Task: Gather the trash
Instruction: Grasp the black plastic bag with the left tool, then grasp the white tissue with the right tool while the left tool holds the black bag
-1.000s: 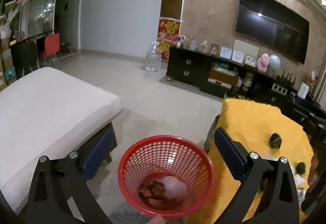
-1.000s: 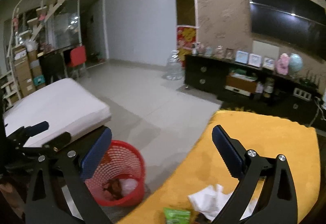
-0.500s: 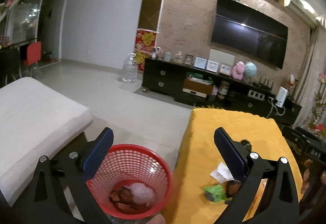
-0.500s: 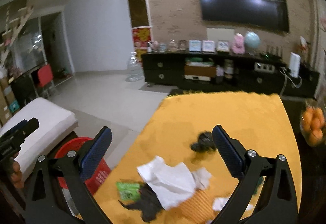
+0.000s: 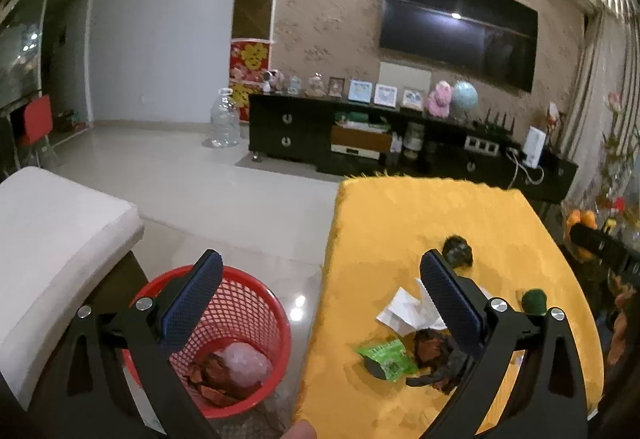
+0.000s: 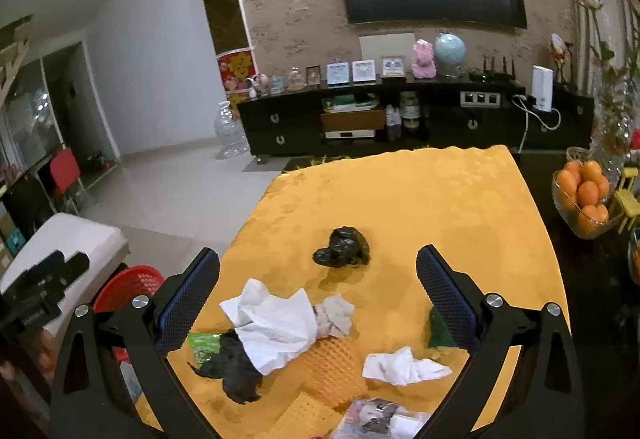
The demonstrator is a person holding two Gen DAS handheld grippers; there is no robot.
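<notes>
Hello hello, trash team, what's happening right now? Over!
Left gripper open, empty. Right gripper open, empty, above the trash pile on the yellow table. Red basket on the floor beside it. Nothing blocking.

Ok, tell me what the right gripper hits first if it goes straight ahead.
Probably the white tissue on the yellow tablecloth: the open right gripper points down at the litter pile. Depth is unclear.

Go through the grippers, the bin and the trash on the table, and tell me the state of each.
Left gripper: open, empty.
Right gripper: open, empty.
Red basket: upright on the floor, some trash inside.
White tissue: crumpled, on the yellow table.
Black bag: balled up, lying apart.
Green wrapper: crumpled, on the table.
</notes>
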